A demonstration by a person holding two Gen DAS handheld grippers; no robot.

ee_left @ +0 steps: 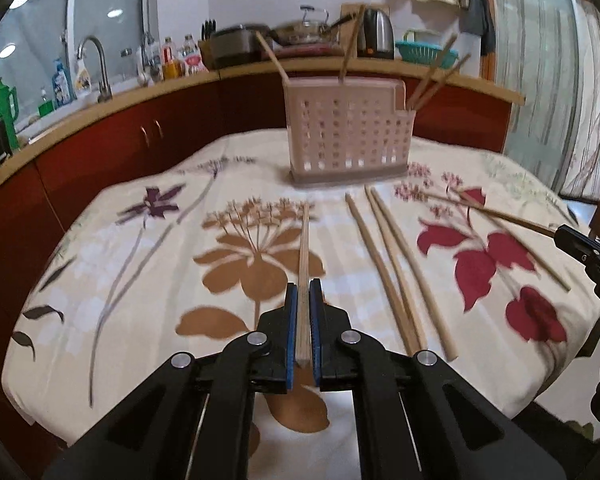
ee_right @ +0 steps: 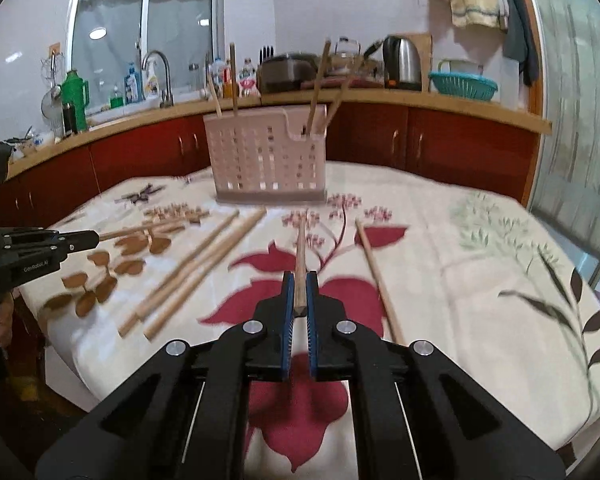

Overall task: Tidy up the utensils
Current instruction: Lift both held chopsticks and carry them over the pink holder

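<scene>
Each gripper is closed on one wooden chopstick near its thick end: the left gripper (ee_left: 303, 300) pinches a chopstick (ee_left: 304, 248) and the right gripper (ee_right: 299, 292) another (ee_right: 300, 256), both pointing toward the perforated holder (ee_left: 346, 132) at the far edge of the surface (ee_left: 120, 280). Four loose chopsticks (ee_left: 384, 264) lie between the grippers and near the right edge. They look light, stiff and smooth, so an end grip probably lets the tip swing; holding nearer mid-length should steady it.
</scene>
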